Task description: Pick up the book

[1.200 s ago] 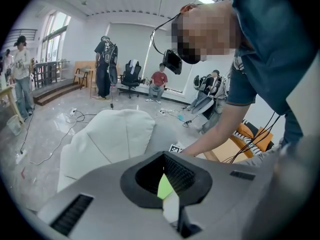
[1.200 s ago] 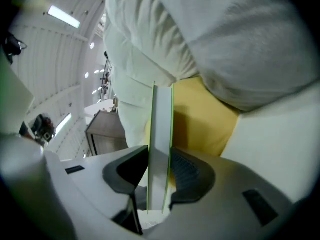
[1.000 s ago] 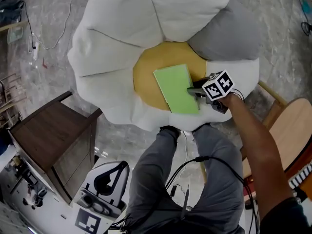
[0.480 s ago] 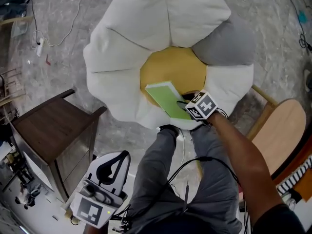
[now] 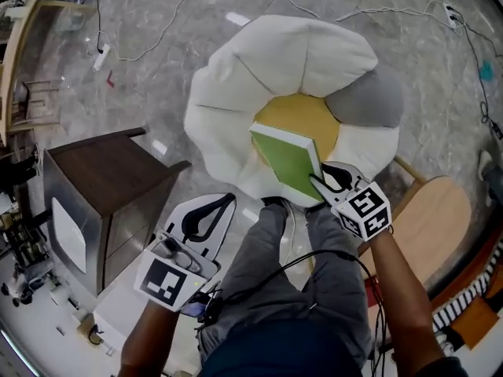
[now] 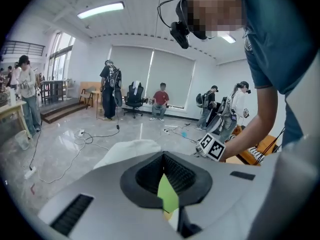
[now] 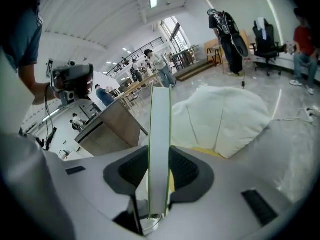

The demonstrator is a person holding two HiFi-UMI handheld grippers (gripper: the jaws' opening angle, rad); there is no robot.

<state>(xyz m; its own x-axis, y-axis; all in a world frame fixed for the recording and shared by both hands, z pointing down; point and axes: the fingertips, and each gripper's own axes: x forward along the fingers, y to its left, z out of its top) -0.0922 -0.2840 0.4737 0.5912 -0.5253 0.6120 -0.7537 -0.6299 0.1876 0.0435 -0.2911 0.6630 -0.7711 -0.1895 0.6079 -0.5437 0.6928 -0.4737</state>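
The green book (image 5: 289,162) hangs tilted in the air above the yellow centre (image 5: 302,115) of a flower-shaped cushion (image 5: 267,61). My right gripper (image 5: 324,181) is shut on its near edge. In the right gripper view the book (image 7: 160,129) stands edge-on between the pads of that gripper (image 7: 160,171). My left gripper (image 5: 228,199) hovers at the lower left, over the person's knee, with its jaws together and nothing in them. In the left gripper view a sliver of the book (image 6: 167,196) shows past that gripper (image 6: 162,176).
A dark wooden side table (image 5: 110,171) stands left of the cushion. A light wooden seat (image 5: 428,226) is at the right. Cables (image 5: 165,22) trail over the marble floor. Several people (image 6: 160,99) stand and sit far across the room.
The right gripper has lifted the book off the yellow centre and tipped it up on edge. The left gripper has risen too. The cushion now looks smaller and farther below.
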